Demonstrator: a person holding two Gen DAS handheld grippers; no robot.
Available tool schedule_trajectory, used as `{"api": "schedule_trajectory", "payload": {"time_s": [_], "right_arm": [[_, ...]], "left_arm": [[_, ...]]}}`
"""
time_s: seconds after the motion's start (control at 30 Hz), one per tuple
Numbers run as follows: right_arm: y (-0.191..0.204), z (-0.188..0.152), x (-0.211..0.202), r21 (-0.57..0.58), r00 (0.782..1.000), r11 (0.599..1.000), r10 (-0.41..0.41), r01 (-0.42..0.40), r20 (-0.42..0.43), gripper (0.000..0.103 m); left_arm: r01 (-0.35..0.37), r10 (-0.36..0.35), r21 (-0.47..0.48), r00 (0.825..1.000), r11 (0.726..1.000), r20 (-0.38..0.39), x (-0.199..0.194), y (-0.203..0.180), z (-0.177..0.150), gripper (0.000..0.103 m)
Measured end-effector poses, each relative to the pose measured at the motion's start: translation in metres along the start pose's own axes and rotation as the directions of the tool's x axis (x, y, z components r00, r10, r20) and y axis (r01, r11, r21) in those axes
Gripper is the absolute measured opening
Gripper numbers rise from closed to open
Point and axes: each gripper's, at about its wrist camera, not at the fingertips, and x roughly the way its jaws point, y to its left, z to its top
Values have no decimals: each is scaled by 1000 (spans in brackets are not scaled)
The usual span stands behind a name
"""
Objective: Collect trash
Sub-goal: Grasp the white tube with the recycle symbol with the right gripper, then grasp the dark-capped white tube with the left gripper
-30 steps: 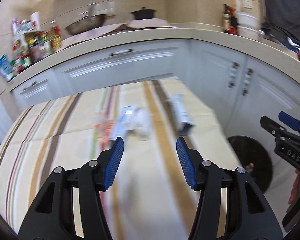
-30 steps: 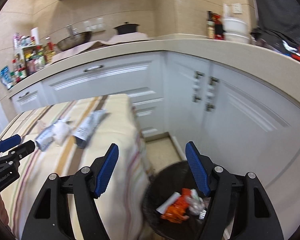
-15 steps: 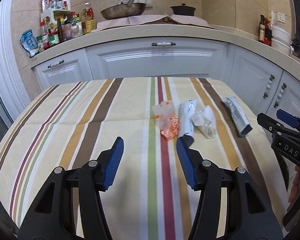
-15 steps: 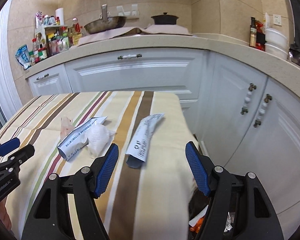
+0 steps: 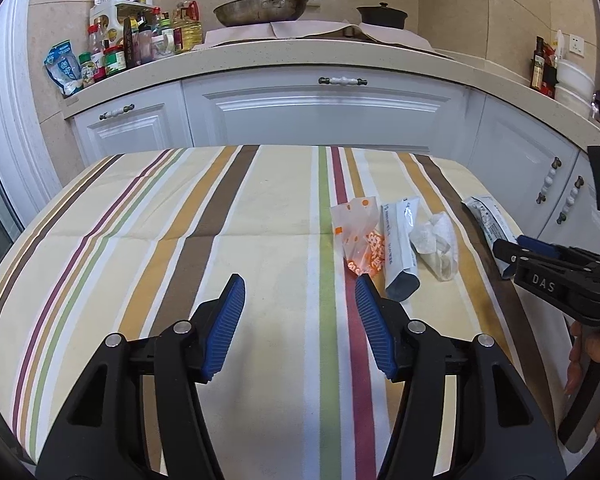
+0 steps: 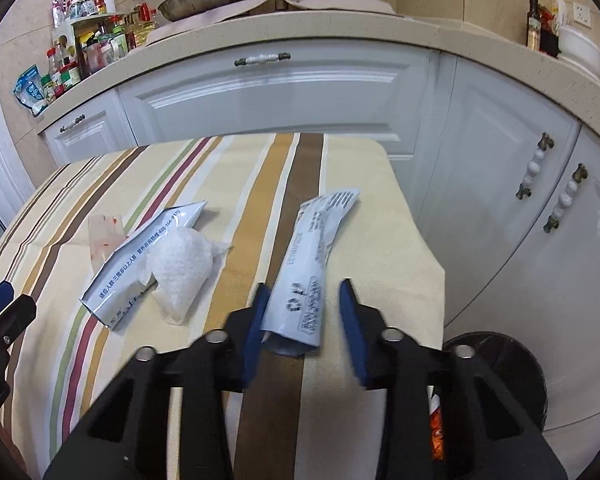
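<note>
A white printed wrapper (image 6: 310,268) lies on the striped tablecloth (image 6: 240,208) near its right edge. My right gripper (image 6: 304,300) is open, its jaws on either side of the wrapper's near end. To its left lie a crumpled white tissue (image 6: 182,264), a second white packet (image 6: 140,260) and an orange-printed clear bag (image 6: 102,236). My left gripper (image 5: 300,292) is open and empty over the cloth, just left of the orange bag (image 5: 360,240), packet (image 5: 398,248) and tissue (image 5: 438,246). The right gripper (image 5: 516,250) shows at the right edge there.
A black trash bin (image 6: 500,380) with orange scraps stands on the floor right of the table. White cabinets (image 6: 280,88) and a counter with bottles (image 5: 132,40), a pan (image 5: 260,10) and a pot run behind.
Both grippers swung left from the bin to face the table. My right gripper has moved forward and down, so its open jaws now bracket the wrapper's near end.
</note>
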Motion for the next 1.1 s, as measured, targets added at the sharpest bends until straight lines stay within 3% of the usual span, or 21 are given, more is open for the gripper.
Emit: {"api": "schedule_trajectory", "payload": {"time_s": [0.53, 0.8, 0.9, 1.03, 1.1], "right_arm": [[-22, -12, -27, 22, 998, 1000, 4, -5, 63, 21], [-24, -12, -33, 24, 997, 999, 25, -27, 78, 21], [-25, -12, -34, 25, 996, 999, 31, -33, 81, 21], [-24, -14, -34, 24, 996, 999, 36, -38, 79, 21], [-24, -15, -34, 23, 996, 999, 39, -41, 79, 21]], "left_arm": [[52, -52, 70, 999, 996, -5, 16, -47, 9, 60], [44, -38, 107, 997, 993, -62, 42, -60, 14, 58], [52, -43, 111, 996, 992, -81, 48, -62, 12, 48], [83, -71, 114, 991, 990, -109, 54, -64, 12, 22], [87, -75, 119, 992, 989, -104, 54, -65, 12, 18]]}}
